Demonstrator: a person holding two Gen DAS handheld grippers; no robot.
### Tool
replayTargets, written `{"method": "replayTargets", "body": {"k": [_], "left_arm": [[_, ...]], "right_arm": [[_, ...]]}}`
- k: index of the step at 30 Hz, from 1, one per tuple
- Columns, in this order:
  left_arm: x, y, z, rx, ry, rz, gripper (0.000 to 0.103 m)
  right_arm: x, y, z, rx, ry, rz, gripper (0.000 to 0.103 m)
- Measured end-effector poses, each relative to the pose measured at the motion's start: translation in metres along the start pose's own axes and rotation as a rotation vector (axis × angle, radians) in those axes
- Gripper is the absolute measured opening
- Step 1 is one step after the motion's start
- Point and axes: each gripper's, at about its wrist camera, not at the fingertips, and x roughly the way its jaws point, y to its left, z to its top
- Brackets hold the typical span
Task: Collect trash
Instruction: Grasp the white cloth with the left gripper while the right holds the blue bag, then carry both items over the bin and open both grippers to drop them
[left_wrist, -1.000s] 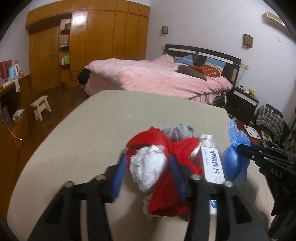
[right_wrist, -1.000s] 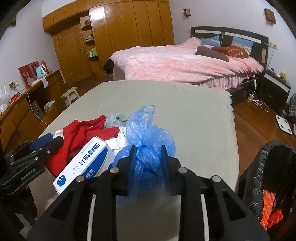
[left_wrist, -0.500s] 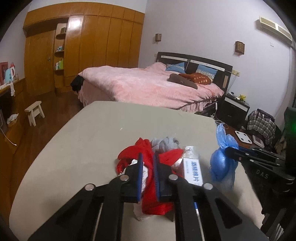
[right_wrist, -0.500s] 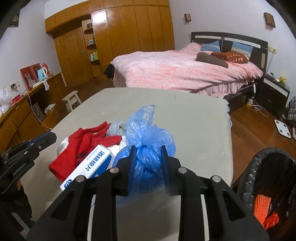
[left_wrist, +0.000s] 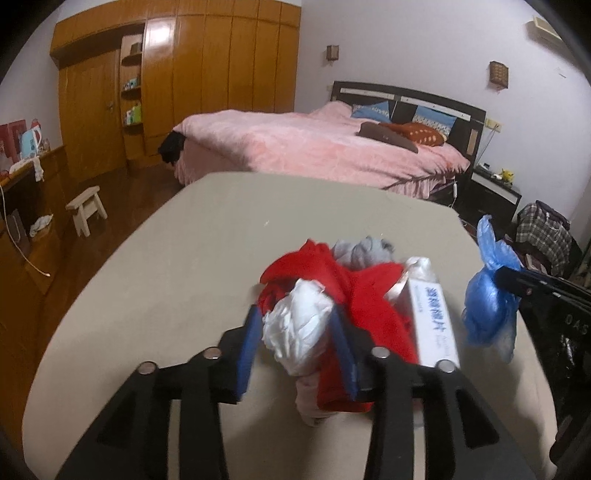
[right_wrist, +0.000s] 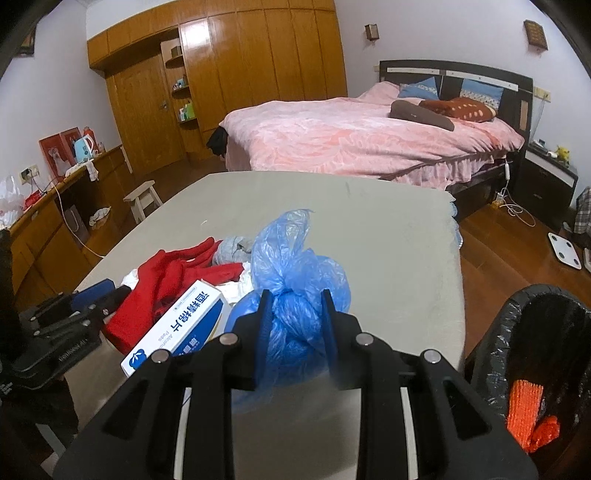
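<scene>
My left gripper stands open, its blue pads either side of a crumpled white paper wad on a pile of red cloth on the beige table. A white and blue box leans on the pile's right side. My right gripper is shut on a knotted blue plastic bag, held above the table. The bag also shows in the left wrist view. A black-lined trash bin with orange netting inside stands at the lower right.
A grey cloth lies behind the red pile. A pink bed stands beyond the table. A small white stool and a wooden counter are at the left. A white scale lies on the floor.
My left gripper was open around the white wad, closed to a narrow gap while pulled back, and now stands open around the wad again. My right gripper keeps the blue bag.
</scene>
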Motion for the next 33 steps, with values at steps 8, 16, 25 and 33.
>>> {"method": "replayTargets", "body": {"k": [8, 16, 25, 33], "left_arm": [[-0.006, 0.008, 0.001, -0.031, -0.027, -0.053, 0.014], [-0.036, 0.003, 0.022, -0.040, -0.118, -0.066, 0.013], [-0.063, -0.019, 0.049, -0.016, -0.196, -0.102, 0.013], [-0.071, -0.063, 0.062, 0.036, -0.213, -0.173, 0.013]], "right_arm": [[0.006, -0.001, 0.001, -0.010, 0.010, 0.002, 0.025], [-0.007, -0.002, 0.004, -0.009, -0.024, -0.001, 0.025], [-0.039, -0.009, 0.017, -0.004, -0.090, -0.012, 0.025], [-0.080, -0.031, 0.029, 0.010, -0.156, -0.043, 0.025]]}}
